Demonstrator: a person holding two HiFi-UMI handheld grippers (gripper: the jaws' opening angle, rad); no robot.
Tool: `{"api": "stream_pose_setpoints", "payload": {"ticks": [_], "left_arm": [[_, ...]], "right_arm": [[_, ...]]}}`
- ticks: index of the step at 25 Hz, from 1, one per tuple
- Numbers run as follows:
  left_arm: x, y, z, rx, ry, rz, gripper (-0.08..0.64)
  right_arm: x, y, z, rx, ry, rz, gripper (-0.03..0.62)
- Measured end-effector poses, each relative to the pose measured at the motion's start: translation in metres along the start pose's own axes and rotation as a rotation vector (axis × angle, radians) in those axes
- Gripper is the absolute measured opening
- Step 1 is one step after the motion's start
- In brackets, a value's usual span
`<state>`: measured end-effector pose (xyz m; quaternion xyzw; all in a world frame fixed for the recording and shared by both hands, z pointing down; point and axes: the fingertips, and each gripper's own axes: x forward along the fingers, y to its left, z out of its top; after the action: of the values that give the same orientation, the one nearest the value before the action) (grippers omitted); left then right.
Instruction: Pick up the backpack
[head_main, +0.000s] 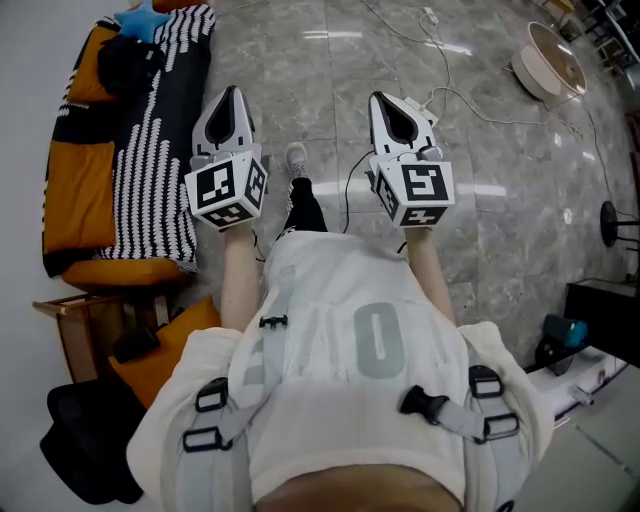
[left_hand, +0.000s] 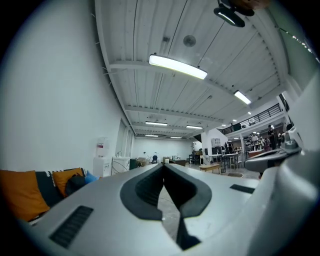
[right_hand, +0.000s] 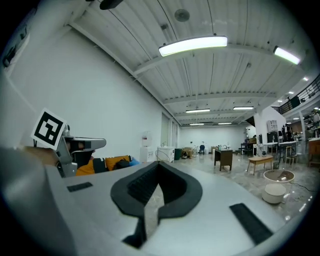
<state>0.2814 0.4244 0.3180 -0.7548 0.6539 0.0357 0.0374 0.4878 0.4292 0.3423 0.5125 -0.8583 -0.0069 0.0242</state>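
Both grippers were closed and empty, and the backpack sat on the person, not in the jaws.

In the head view the left gripper (head_main: 228, 92) and the right gripper (head_main: 380, 98) were held out side by side over the grey polished stone floor (head_main: 500, 150). Each gripper's own view showed its jaws together with nothing between them. The pale grey fabric backpack (head_main: 350, 330) lay against the person's torso, its grey webbing straps (head_main: 470, 415) with black plastic buckles (head_main: 423, 402) passing over both shoulders. It was well apart from both grippers. The pack looked soft and limp, and probably light. It would likely sag from any single hold, so flat strap webbing seemed the surest place to pinch, not the hard, slick buckles. An orange sofa (head_main: 75, 180) with a striped throw stood at the left.
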Motion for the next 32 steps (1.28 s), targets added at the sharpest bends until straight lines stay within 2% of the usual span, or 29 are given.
{"api": "stream_pose_setpoints", "payload": {"ticks": [5,15,19,23,27,32], "left_arm": [[0.079,0.026,-0.005,-0.004,-0.025,-0.022,0.020],[0.223,0.119,-0.046,-0.044,0.040,-0.034,0.020],[0.302,0.151,-0.048,-0.083,0.018,-0.083,0.020],[0.374,0.181,-0.042,-0.038,-0.004,-0.120,0.020],[0.425,0.203,-0.042,0.007,0.005,-0.131,0.020],[0.460,0.243,-0.048,0.003,0.030,-0.086,0.020]], "right_arm": [[0.075,-0.013,0.004,-0.031,-0.019,0.009,0.005],[0.259,-0.015,-0.018,0.016,0.089,0.060,0.005],[0.353,-0.020,-0.010,-0.007,0.131,0.077,0.005],[0.440,-0.008,0.009,-0.041,0.145,0.122,0.005],[0.507,-0.012,0.024,-0.021,0.140,0.125,0.005],[0.560,-0.010,0.027,-0.003,0.145,0.150,0.005]]}}
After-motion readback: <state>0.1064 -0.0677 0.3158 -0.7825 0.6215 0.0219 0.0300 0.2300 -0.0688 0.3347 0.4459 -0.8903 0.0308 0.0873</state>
